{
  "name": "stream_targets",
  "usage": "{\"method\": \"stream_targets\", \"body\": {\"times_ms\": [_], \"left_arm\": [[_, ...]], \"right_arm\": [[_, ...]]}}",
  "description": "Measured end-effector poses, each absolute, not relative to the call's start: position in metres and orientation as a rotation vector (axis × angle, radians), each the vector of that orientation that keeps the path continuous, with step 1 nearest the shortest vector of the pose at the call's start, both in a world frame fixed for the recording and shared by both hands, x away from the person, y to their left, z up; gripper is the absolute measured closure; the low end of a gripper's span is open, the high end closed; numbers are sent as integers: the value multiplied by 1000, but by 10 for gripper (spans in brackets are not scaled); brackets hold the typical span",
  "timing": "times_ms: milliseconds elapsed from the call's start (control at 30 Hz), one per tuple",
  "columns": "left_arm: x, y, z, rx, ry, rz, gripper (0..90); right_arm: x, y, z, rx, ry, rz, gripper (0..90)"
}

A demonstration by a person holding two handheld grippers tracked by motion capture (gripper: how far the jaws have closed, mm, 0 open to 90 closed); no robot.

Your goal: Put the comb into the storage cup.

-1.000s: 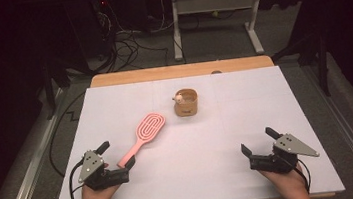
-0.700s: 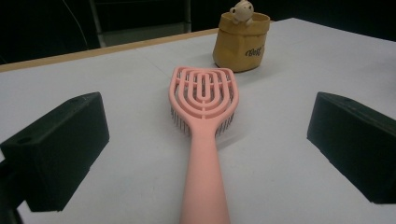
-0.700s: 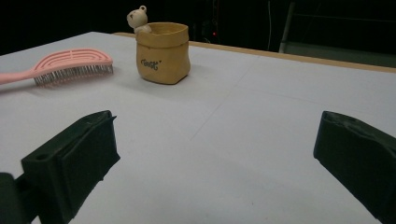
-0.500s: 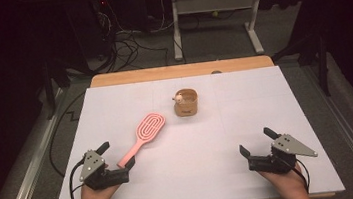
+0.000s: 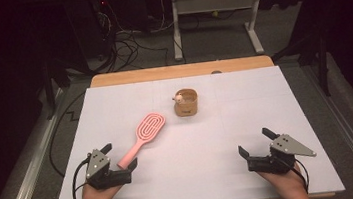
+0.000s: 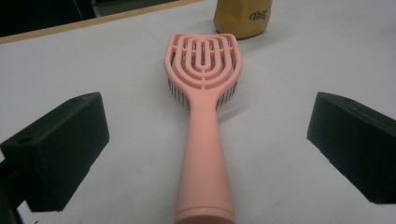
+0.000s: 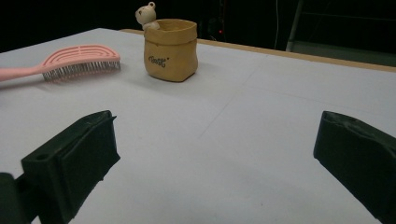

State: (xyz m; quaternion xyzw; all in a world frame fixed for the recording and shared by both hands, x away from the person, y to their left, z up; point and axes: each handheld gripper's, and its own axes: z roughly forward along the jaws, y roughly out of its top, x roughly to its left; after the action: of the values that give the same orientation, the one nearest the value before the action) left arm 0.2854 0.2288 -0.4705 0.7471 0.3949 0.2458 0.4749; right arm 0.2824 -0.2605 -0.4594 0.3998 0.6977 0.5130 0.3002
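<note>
Both jaws of the left gripper [image 6: 205, 154] stand spread, the pink hairbrush [image 6: 204, 116] handle lying between them, untouched.

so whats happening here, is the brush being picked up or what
A person holds a gripper in each hand at a white table. The left gripper is open with the pink hairbrush handle between its jaws, not yet gripped. The right gripper is open over bare table. A tan pouch-shaped cup stands beyond the brush.
</note>
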Motion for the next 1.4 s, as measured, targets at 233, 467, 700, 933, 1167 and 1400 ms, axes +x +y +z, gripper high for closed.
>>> {"method": "stream_targets", "body": {"times_ms": [233, 467, 700, 933, 1167, 1400], "left_arm": [[286, 227, -471, 1845, 978, 606, 0], [288, 225, -472, 1893, 1004, 587, 0], [288, 223, -473, 1928, 1017, 582, 0], [290, 222, -474, 1976, 1048, 572, 0], [290, 221, -474, 1991, 1068, 557, 0], [291, 220, -470, 1987, 1058, 556, 0]], "right_arm": [[283, -261, -460, 1067, 1855, 1359, 0], [283, -261, -460, 1069, 1855, 1361, 0], [283, -261, -461, 1073, 1858, 1363, 0], [283, -261, -461, 1073, 1860, 1363, 1], [283, -261, -461, 1071, 1860, 1361, 0], [280, -260, -460, 1061, 1869, 1338, 0]]}}
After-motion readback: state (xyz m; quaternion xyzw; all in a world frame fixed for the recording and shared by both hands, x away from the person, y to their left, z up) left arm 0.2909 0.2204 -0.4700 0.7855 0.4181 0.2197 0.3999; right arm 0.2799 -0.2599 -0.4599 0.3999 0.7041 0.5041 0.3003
